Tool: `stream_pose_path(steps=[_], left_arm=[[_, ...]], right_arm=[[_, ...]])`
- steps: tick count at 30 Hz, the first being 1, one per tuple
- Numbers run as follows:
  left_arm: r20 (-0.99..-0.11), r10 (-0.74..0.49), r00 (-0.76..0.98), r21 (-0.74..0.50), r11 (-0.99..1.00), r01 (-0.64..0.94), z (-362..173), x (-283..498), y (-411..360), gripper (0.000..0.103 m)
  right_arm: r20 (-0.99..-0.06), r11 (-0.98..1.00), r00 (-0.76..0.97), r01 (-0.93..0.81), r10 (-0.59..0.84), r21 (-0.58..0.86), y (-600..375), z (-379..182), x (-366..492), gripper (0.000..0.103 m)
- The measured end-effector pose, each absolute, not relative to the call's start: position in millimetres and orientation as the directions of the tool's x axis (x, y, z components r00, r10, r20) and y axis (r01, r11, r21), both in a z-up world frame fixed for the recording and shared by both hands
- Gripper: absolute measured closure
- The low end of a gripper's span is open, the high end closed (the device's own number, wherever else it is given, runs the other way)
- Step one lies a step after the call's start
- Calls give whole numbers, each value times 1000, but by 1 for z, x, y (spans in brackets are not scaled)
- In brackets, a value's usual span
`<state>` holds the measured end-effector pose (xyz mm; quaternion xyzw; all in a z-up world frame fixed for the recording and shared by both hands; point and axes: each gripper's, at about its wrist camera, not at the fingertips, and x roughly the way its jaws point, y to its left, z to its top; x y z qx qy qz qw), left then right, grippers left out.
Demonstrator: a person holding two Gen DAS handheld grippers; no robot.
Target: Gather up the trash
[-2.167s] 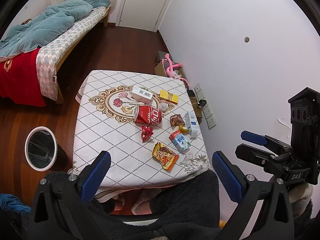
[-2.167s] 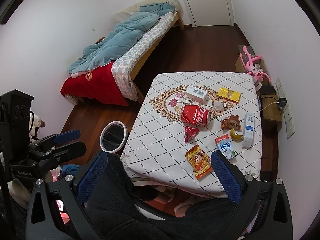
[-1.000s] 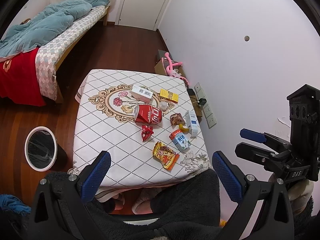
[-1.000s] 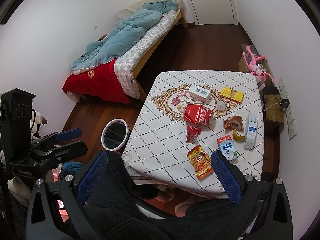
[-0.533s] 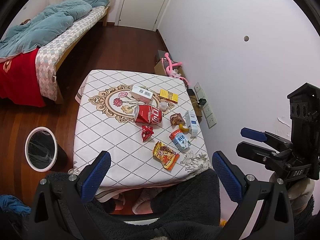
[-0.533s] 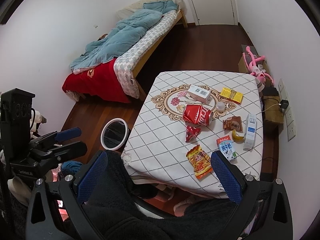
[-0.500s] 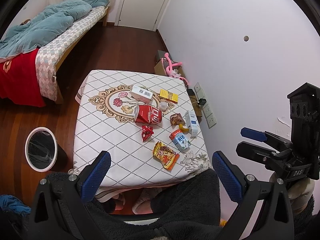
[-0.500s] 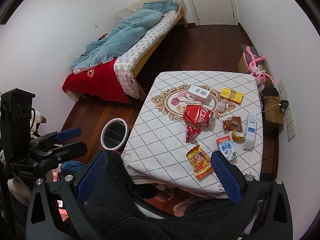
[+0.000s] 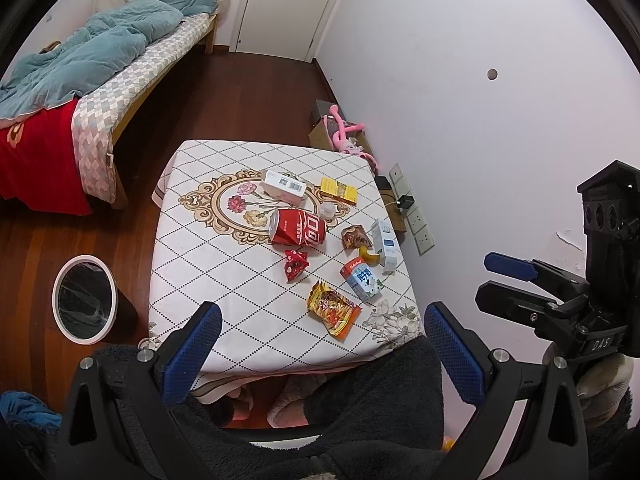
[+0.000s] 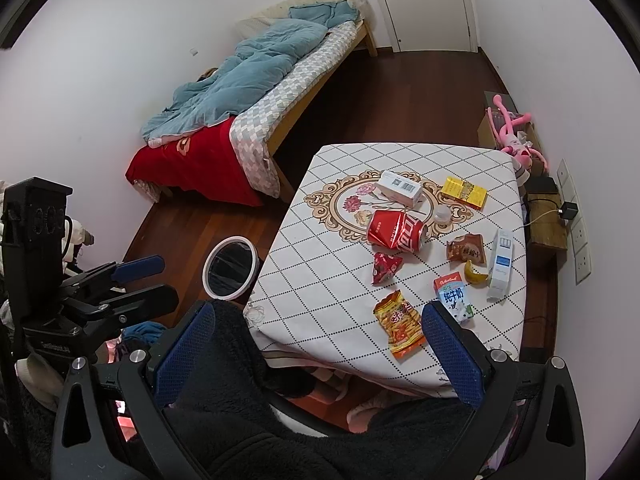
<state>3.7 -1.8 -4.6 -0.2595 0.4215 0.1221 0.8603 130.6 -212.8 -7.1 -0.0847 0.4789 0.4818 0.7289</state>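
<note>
Trash lies scattered on the patterned table (image 9: 208, 240): a crushed red can (image 9: 298, 232) (image 10: 396, 232), an orange snack packet (image 9: 333, 309) (image 10: 398, 324), a small red wrapper (image 9: 295, 266), a blue milk carton (image 9: 362, 278), a brown wrapper (image 9: 354, 236), a banana peel (image 9: 368, 256) and several small boxes. A white-rimmed bin (image 9: 82, 298) (image 10: 230, 268) stands on the floor left of the table. My left gripper (image 9: 322, 316) and right gripper (image 10: 318, 314) hover high above the table's near edge. Both are open and hold nothing.
A person's dark fleece clothing and slippers fill the bottom of both views. A bed (image 9: 92, 64) runs along the left wall. A pink toy (image 9: 344, 136) and a cardboard box sit by the right wall, which has sockets (image 9: 416, 216) close to the table.
The right wrist view drifted slightly at first, then held still. Nothing on the table has moved, and both grippers stay open.
</note>
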Motion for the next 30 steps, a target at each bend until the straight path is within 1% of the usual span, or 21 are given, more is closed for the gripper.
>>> stream_pose_path(steps=[4, 6, 9, 12, 13, 15, 16, 17, 19, 21, 22, 25, 30], left_arm=[[-789, 0, 614, -335, 838, -431, -5, 5, -3, 0], [-799, 30, 601, -308, 837, -452, -7, 6, -3, 0], [-811, 166, 561, -198, 824, -531, -22, 13, 3, 0], [-808, 300, 507, -85, 792, -604, -53, 28, 11, 0], [-810, 325, 488, -57, 785, -617, -64, 32, 13, 0], [-834, 361, 417, 8, 764, -645, -103, 47, 22, 0], [-843, 362, 399, 18, 759, -651, -117, 50, 25, 0], [-866, 350, 357, 32, 751, -659, -143, 60, 29, 0], [-892, 324, 316, 37, 748, -663, -176, 68, 31, 0], [-913, 308, 268, 57, 748, -662, -206, 76, 28, 0], [-923, 293, 250, 60, 750, -658, -223, 81, 29, 0], [-940, 265, 214, 65, 756, -652, -250, 92, 27, 0], [-957, 210, 198, 34, 763, -646, -273, 107, 16, 0]], right_arm=[[-778, 520, 78, -784, 624, 339, -213, -7, 131, 0], [-775, 520, 79, -783, 627, 340, -214, -6, 131, 0], [-779, 542, 89, -767, 621, 344, -215, -10, 135, 0], [-805, 601, 134, -737, 578, 309, -215, -32, 147, 0], [-825, 635, 165, -724, 540, 271, -213, -48, 154, 0], [-858, 681, 201, -701, 473, 211, -207, -81, 169, 0], [-875, 700, 211, -690, 435, 181, -204, -97, 176, 0], [-890, 712, 213, -684, 404, 160, -200, -114, 183, 0], [-923, 736, 214, -670, 320, 100, -189, -160, 202, 1], [-940, 745, 192, -661, 284, 91, -183, -193, 216, 9], [-946, 753, 186, -653, 267, 84, -179, -210, 224, 15], [-960, 768, 210, -641, 185, 8, -168, -254, 243, 15], [-972, 786, 189, -619, 140, -7, -159, -299, 270, 15]])
